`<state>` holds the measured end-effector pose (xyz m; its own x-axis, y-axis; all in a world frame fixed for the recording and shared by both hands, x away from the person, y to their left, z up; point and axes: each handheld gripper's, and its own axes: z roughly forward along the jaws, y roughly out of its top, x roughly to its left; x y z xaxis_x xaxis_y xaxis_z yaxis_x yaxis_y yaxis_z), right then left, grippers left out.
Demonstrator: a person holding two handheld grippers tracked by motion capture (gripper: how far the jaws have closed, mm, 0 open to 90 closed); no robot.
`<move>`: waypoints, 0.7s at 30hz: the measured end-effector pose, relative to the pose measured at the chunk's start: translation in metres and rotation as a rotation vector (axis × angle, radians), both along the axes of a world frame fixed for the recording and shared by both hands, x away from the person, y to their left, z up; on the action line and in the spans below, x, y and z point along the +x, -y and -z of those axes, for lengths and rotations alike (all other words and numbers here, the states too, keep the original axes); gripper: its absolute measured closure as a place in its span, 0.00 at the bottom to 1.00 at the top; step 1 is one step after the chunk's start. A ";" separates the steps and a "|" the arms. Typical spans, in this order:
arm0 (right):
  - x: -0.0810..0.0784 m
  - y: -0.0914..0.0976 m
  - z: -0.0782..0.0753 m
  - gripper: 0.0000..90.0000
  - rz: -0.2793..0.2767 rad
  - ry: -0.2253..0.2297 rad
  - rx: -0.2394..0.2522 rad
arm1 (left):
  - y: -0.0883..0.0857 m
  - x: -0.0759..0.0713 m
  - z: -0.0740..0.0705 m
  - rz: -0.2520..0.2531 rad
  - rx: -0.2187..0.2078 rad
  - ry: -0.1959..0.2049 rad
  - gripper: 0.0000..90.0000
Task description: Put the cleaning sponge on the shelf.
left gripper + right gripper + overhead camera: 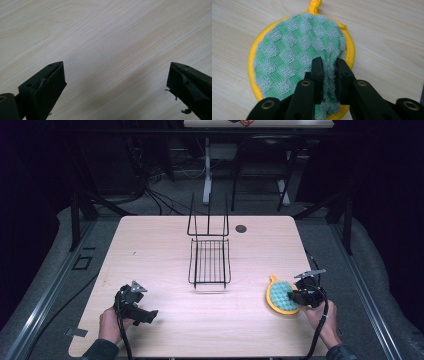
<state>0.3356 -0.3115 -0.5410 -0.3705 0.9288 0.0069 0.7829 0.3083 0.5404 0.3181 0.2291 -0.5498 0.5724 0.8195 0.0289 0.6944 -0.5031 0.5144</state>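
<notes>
A round pot holder (pixel 281 296), green and grey checked with a yellow rim and loop, lies on the wooden table (pixel 160 245) at the front right. My right gripper (pixel 297 297) is shut on a pinched fold of its cloth (pixel 287 57) near the edge closest to me; the fold bunches up between the jaws, midway at the right gripper (pixel 329 68). At the front left, my left gripper (pixel 146 316) rests low over bare wood, its jaws wide apart with nothing between them in the left gripper view (pixel 115 80).
A black wire rack (pixel 209 254) with a tall upright back stands at the table's middle. A small dark disc (pixel 241 228) lies behind it to the right. Cables and table legs sit on the dark floor beyond the far edge.
</notes>
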 end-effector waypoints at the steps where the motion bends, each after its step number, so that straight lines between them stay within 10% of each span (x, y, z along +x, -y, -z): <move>1: 0.000 0.000 -0.001 0.92 0.004 0.012 0.001 | 0.000 0.000 0.000 0.000 0.001 0.004 0.02; 21: -0.009 0.005 -0.021 0.96 -0.001 0.090 0.067 | -0.002 -0.001 0.000 -0.005 -0.004 0.004 0.02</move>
<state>0.3270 -0.3168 -0.5199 -0.3733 0.9270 0.0359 0.7298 0.2695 0.6283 0.3175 0.2315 -0.5495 0.5680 0.8225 0.0279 0.6948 -0.4974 0.5195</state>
